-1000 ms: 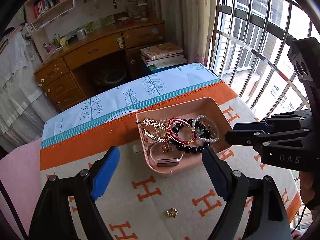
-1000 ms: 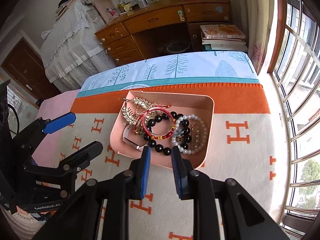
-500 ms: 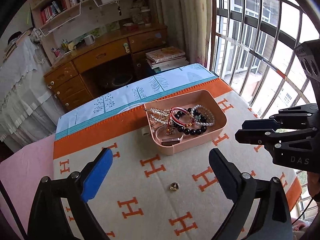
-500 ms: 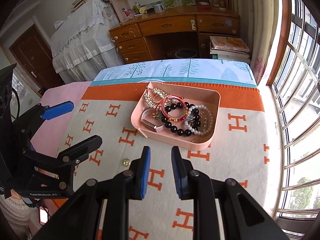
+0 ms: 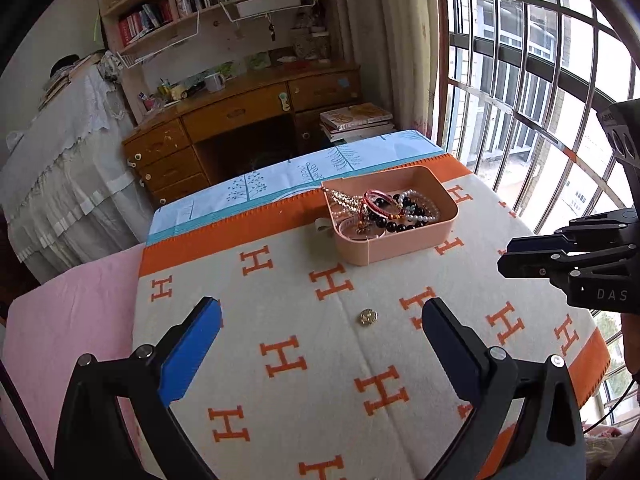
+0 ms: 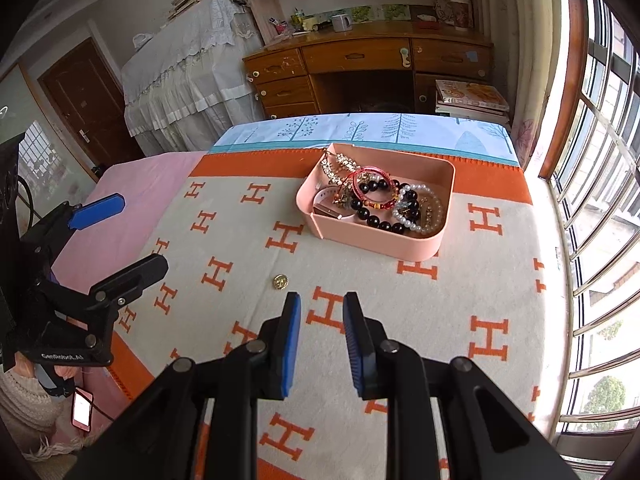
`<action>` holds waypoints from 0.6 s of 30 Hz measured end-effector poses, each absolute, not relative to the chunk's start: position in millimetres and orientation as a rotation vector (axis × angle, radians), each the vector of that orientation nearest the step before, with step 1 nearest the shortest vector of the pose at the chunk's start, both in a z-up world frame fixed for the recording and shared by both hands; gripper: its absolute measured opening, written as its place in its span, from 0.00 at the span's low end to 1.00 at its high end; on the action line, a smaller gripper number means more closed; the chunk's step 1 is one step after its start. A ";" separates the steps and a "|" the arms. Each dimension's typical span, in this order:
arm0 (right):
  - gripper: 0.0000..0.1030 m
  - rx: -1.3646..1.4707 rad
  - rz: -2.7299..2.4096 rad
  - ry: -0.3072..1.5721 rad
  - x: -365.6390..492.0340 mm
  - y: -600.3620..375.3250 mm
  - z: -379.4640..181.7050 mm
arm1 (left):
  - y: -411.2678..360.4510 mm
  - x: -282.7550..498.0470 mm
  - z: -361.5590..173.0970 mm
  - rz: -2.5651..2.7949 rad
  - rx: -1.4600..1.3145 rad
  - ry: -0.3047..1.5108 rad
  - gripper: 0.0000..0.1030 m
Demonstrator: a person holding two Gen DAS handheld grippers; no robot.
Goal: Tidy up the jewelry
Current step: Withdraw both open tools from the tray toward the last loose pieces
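A pink tray stands on the orange-and-cream blanket and holds several bracelets, a pearl string and a gold chain. A small gold ring lies alone on the blanket, in front of the tray. My left gripper is wide open and empty, hanging above the blanket just short of the ring; it also shows in the right wrist view. My right gripper has its jaws a narrow gap apart with nothing between them, above the blanket to the right of the ring. It shows at the right in the left wrist view.
The blanket covers a table with a pink cloth at its left. A barred window runs along the right edge. A wooden desk and a book stack stand beyond the far edge.
Both grippers have pulled back and up from the tray, which now looks smaller and farther. The ring has come into the right wrist view. The jaws have kept their openings.
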State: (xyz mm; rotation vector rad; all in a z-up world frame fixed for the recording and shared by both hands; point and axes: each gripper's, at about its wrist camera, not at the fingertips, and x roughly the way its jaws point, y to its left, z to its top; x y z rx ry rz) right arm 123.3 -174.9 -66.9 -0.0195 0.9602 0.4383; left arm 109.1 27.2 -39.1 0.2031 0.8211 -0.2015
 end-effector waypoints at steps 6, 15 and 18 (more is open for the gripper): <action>0.26 -0.065 0.478 0.939 97.8 -156.1 -91.4 | 57.9 80.6 -75.0 -0.151 0.135 0.874 0.97; 0.26 -0.098 0.501 0.949 76.0 -139.6 -138.3 | 80.4 35.7 -140.5 -0.170 0.037 0.978 0.97; 0.26 -0.099 0.502 0.971 71.9 -140.1 -152.6 | 75.3 18.4 -153.6 -0.225 0.068 0.982 0.97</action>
